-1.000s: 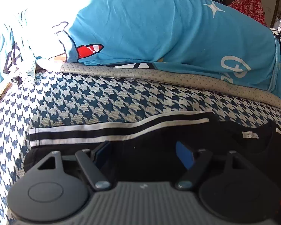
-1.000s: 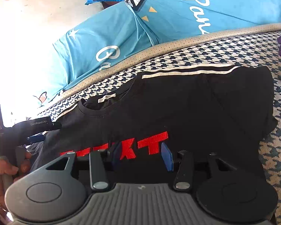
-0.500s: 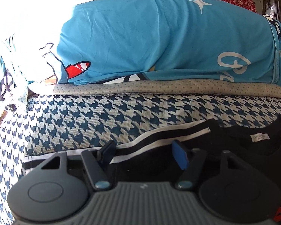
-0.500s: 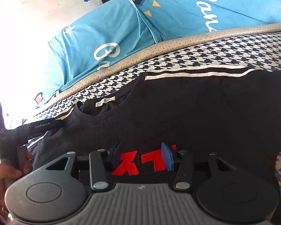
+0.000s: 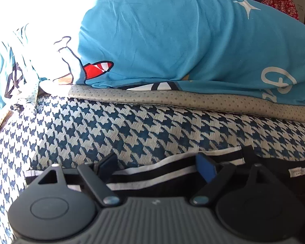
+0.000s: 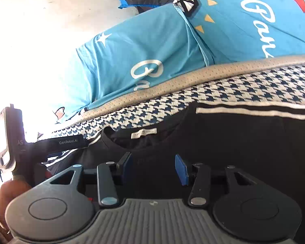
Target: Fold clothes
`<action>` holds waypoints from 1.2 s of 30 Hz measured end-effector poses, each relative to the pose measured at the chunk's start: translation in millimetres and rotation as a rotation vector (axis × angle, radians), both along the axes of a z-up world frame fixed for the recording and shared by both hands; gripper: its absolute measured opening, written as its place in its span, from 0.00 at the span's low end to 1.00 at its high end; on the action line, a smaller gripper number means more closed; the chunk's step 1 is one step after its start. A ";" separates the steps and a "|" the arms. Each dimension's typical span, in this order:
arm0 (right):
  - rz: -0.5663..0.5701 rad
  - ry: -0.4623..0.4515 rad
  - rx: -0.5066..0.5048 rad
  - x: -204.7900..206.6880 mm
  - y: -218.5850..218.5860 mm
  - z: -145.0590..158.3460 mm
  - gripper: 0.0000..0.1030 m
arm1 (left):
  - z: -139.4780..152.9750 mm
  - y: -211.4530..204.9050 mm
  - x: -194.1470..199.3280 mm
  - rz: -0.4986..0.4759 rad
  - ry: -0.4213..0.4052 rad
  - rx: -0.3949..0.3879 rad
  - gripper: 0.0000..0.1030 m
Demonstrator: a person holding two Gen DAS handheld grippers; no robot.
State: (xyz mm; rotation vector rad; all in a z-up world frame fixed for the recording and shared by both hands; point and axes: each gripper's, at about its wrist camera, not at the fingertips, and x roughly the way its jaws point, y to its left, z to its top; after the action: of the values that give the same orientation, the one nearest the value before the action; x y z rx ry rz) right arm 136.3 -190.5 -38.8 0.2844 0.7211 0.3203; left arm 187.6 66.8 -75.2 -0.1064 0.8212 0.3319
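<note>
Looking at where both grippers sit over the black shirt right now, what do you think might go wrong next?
The open left gripper straddles only the striped sleeve; closing here may lift the sleeve alone and twist the black shirt. The open right gripper hovers over flat chest fabric below the collar label, so it may pinch one layer or slip off.

I see open houndstooth cover ahead of me; the blue bedding walls off the far side.
</note>
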 end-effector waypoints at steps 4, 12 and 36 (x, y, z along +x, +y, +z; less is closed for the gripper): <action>-0.013 -0.007 0.019 10.6 5.9 4.1 0.44 | -1.2 2.7 0.5 0.030 -0.002 0.011 0.89; -0.126 -0.015 -0.089 16.6 -16.9 0.6 0.44 | 11.6 14.9 -4.8 0.118 -0.025 -0.024 0.73; -0.302 0.038 -0.125 25.5 -52.3 -10.9 0.43 | 7.4 -29.5 -6.9 0.040 0.009 0.030 0.91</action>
State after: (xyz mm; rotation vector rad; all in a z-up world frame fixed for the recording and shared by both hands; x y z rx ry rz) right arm 161.8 -242.8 -49.6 0.2770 0.7212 -0.0167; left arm 180.8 37.3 -67.8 -0.0935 0.8238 0.3821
